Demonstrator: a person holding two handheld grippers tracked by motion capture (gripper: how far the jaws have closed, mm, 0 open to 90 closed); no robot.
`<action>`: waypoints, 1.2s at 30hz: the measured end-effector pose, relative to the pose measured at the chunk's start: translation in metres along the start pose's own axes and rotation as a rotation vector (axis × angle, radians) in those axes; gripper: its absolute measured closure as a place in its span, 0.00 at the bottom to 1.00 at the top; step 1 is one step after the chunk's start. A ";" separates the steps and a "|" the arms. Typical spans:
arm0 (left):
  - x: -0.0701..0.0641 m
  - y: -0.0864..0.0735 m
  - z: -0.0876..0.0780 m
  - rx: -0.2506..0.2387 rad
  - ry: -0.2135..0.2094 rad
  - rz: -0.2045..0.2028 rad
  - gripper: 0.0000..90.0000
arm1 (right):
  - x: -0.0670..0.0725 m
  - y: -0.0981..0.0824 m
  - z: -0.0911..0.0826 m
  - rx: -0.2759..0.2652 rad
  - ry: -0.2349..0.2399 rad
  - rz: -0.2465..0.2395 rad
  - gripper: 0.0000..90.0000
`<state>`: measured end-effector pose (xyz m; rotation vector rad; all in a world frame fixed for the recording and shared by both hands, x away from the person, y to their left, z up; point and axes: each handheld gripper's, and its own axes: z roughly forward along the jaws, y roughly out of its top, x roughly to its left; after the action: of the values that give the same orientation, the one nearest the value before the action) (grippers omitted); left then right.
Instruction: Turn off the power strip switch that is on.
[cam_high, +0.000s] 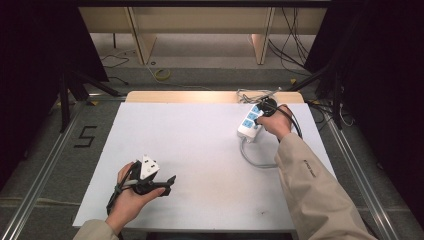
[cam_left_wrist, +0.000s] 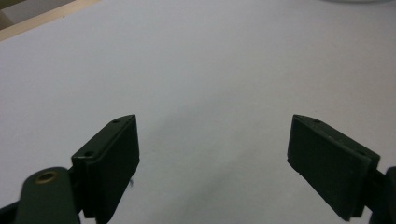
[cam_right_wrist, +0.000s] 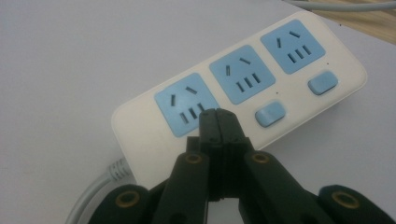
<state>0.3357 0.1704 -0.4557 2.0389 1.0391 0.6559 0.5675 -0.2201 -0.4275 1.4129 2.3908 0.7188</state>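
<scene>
- Left gripper, lower left of the high view: matte black jaws, released and standing wide apart, nothing between them. A grey three-cornered plate sits on its body. In the left gripper view the flat rectangular pads hang over bare white surface.
- Table: covered with a smooth, matte white sheet, straight-edged. A pale wood strip shows along the far edge. The whole middle and left of the sheet is open room.
- Sleeve, lower right of the high view: beige fabric, reaching up toward the upper right.
- Right gripper: jaws clenched together, pads meeting, nothing grasped. In the right gripper view the tips stand over the near-end blue socket of the power strip; contact cannot be told.
- Power strip, upper right of the high view, well apart from the left gripper: glossy cream plastic bar with rounded corners, three square light-blue socket faces in a row, rounded blue switches beside them.
- Cable: round grey, leaves the strip's near end and loops toward the sleeve.
- Beyond the table edge: grey floor, a "5" marked at left, metal rails on both sides.
</scene>
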 end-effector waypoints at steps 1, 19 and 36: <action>0.000 0.000 0.000 0.000 0.000 0.000 0.18 | 0.000 -0.001 -0.001 -0.003 0.000 0.001 1.00; 0.000 -0.001 0.000 0.005 0.001 -0.007 0.19 | 0.002 -0.022 -0.023 -0.037 0.027 -0.041 0.88; 0.000 -0.001 0.000 0.009 0.003 -0.007 0.18 | 0.013 -0.056 -0.050 -0.063 0.085 -0.062 0.66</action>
<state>0.3353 0.1713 -0.4569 2.0424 1.0520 0.6514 0.4968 -0.2448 -0.4160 1.3030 2.4408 0.8462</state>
